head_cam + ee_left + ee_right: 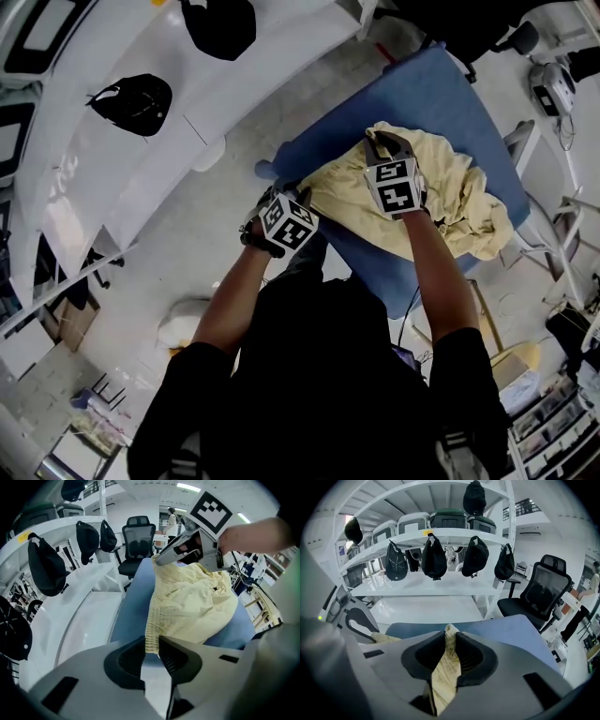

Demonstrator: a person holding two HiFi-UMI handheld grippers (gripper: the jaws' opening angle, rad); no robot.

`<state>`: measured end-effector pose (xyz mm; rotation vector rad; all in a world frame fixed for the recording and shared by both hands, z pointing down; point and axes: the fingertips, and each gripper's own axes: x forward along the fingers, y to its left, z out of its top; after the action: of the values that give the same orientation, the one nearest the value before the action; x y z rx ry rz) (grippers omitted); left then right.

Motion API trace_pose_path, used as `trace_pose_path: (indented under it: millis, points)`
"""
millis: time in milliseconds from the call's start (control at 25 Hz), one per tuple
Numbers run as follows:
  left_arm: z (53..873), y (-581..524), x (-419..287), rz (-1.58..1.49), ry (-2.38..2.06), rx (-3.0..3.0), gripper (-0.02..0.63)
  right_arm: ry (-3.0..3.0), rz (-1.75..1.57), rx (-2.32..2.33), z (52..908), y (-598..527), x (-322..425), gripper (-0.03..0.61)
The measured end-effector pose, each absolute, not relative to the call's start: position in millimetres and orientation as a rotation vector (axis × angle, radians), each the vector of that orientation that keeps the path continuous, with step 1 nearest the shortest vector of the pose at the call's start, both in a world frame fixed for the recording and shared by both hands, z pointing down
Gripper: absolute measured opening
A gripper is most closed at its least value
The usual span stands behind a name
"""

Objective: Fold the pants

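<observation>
I wear a black short-sleeved top [328, 375]. My left tongs [151, 645] and right tongs [449, 641] have pale grey shells with dark ribbed pads [176, 660], and each of the 2 carries a white cube [394, 185] printed with black square markers.

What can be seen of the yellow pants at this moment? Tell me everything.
The pants are pale yellow, of thin, crinkled cloth, with a gathered, ribbed waistband. They lie bunched in a loose heap on the blue table, not yet folded flat. The left gripper is shut on the waistband edge near the table's edge, and the right gripper is shut on another fold of the cloth further in.
</observation>
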<state>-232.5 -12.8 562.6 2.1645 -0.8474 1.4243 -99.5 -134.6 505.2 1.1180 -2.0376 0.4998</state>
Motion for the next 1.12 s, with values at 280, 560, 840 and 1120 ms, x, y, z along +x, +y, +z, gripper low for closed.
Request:
trace_pose_path:
  millis: [280,560,840,1120]
  points:
    - [569,-51,-266,1.353,-0.881,2.099,0.098,-2.047,0.536,1.090,513,-177,-132,0.074]
    - [570,-80,-291,1.340,-0.933,2.052,0.098,-2.070,0.507,1.030,522,-210,-159,0.074]
    - [574,-81,-320,1.336,-0.990,1.978,0.098,-2.108,0.496,0.966,536,-228,-203,0.075]
    - [583,-71,-325,1.344,-0.981,1.965,0.100,-2.098,0.463,0.923,551,-222,-214,0.078]
